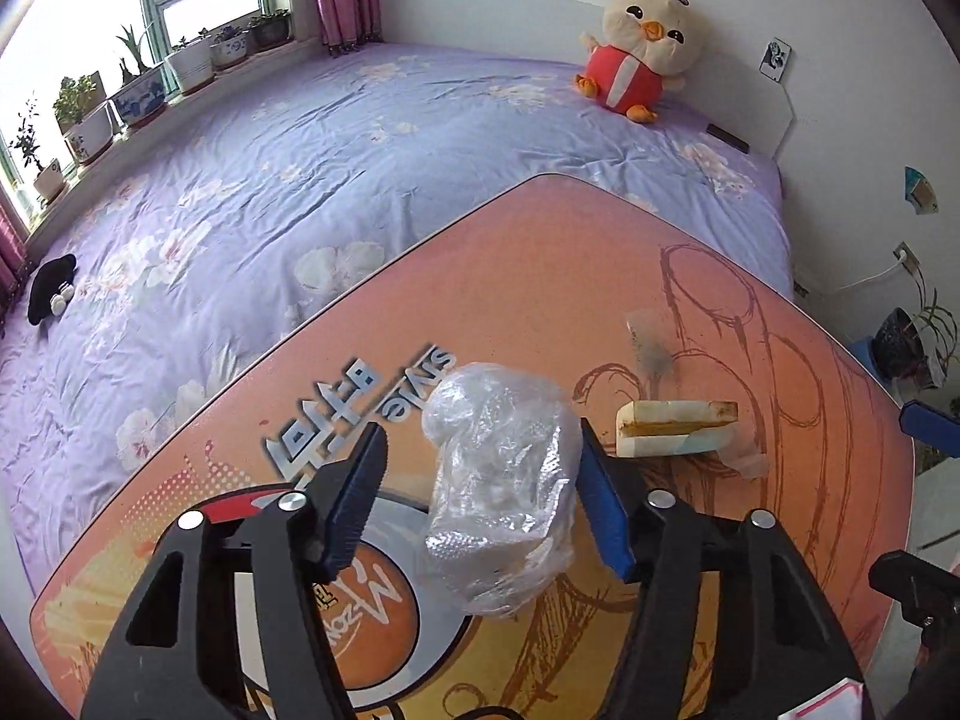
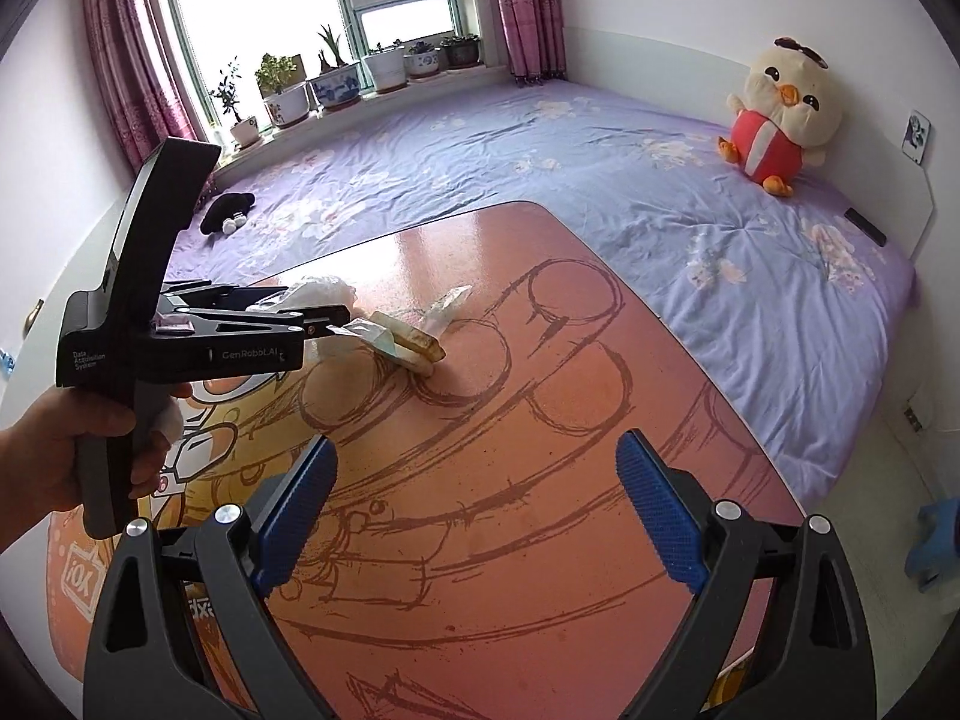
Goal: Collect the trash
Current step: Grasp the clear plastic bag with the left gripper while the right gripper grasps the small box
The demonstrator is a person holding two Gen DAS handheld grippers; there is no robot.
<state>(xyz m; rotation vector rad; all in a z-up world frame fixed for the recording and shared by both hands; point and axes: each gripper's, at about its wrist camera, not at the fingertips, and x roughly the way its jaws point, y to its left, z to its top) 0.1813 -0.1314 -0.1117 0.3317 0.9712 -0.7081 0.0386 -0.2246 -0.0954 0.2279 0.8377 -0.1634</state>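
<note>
Bedroom, orange printed table pushed against a purple floral bed.

Your left gripper has its jaws set around a crumpled clear plastic bag lying on the table; the right pad touches the bag, the left pad stands clear, so nothing is clamped. Just beyond it lies a cream wrapper with a torn brown edge, touching the tabletop. Your right gripper hangs spread wide above bare table, holding nothing. A plush chick sits by the headboard.
</note>
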